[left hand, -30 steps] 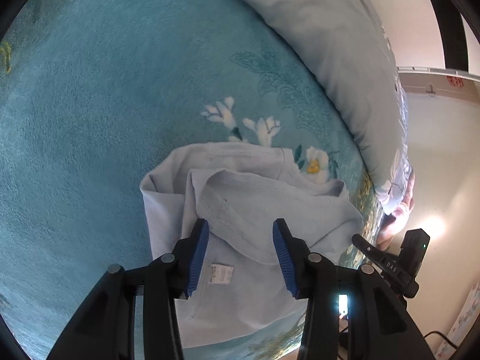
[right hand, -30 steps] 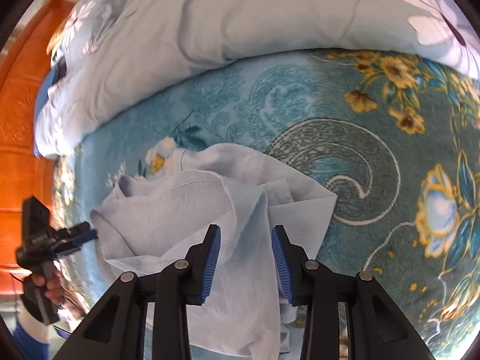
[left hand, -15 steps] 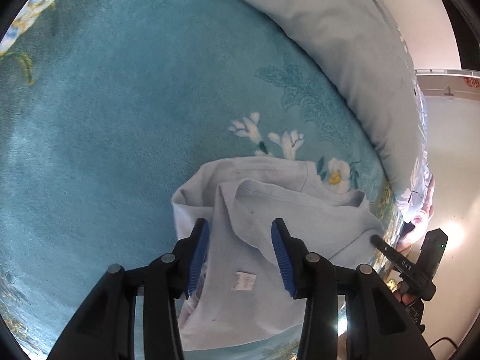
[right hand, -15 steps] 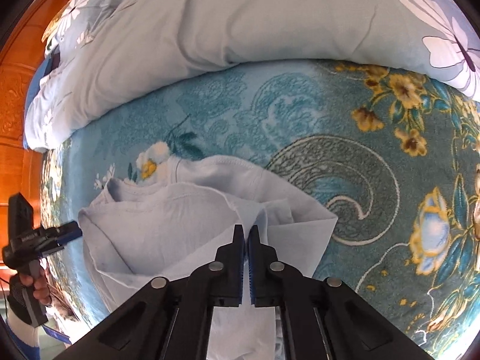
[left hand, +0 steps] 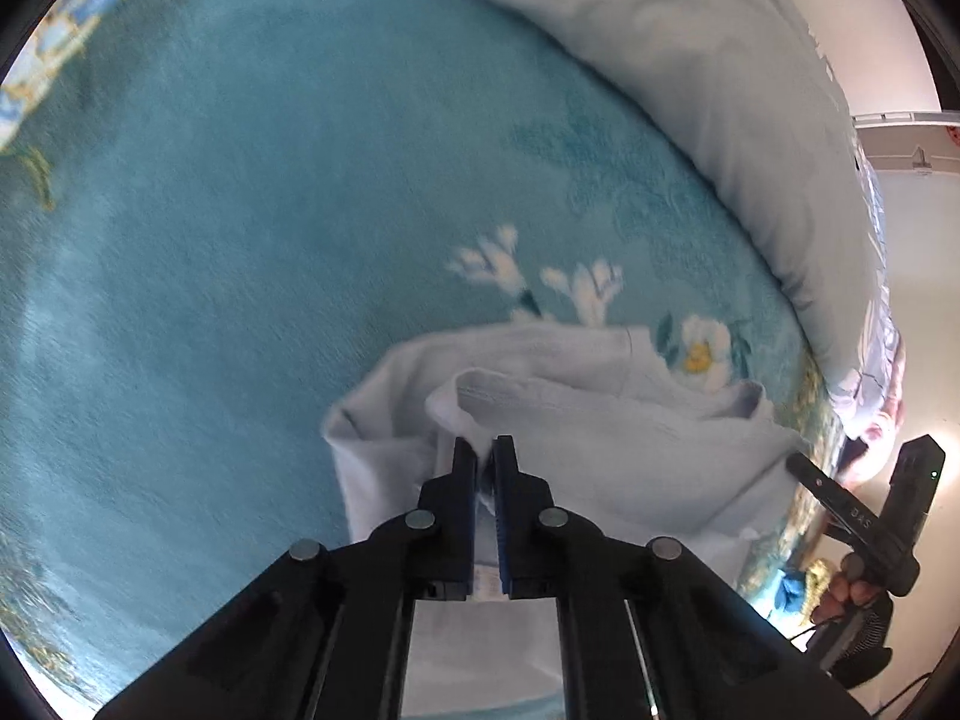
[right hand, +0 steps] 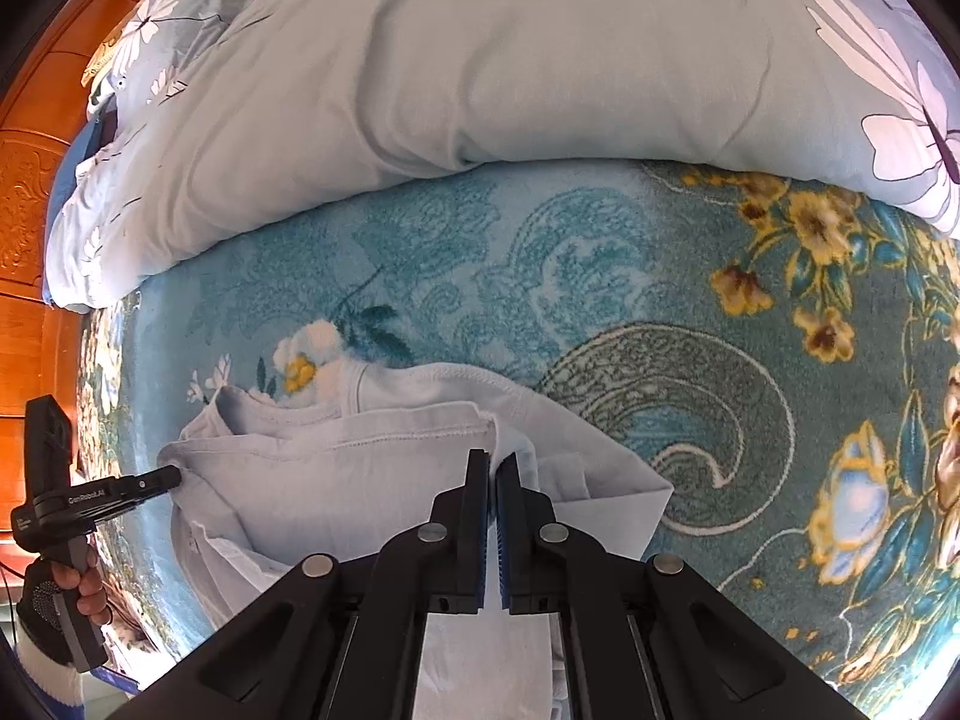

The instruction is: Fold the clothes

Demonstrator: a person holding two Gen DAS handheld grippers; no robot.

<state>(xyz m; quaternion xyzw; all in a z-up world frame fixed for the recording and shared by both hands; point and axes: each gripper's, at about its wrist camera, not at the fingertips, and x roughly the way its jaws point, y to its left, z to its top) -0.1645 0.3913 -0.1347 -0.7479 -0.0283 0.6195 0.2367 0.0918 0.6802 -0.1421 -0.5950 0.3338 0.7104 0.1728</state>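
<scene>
left gripper (left hand: 485, 456) just closed, pinching pale garment (left hand: 600, 450) hem; right gripper (right hand: 493, 468) apparently pinching it too.

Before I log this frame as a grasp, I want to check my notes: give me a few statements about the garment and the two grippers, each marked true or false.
1. The left gripper is shut on the pale blue garment. True.
2. The right gripper stands wide open above the cloth. False: its jaws are shut on a fold of the garment.
3. The garment lies on a teal floral blanket. True.
4. The garment is spread flat in one layer. False: it is bunched in overlapping folds.
5. A light quilt lies beyond the garment. True.
</scene>
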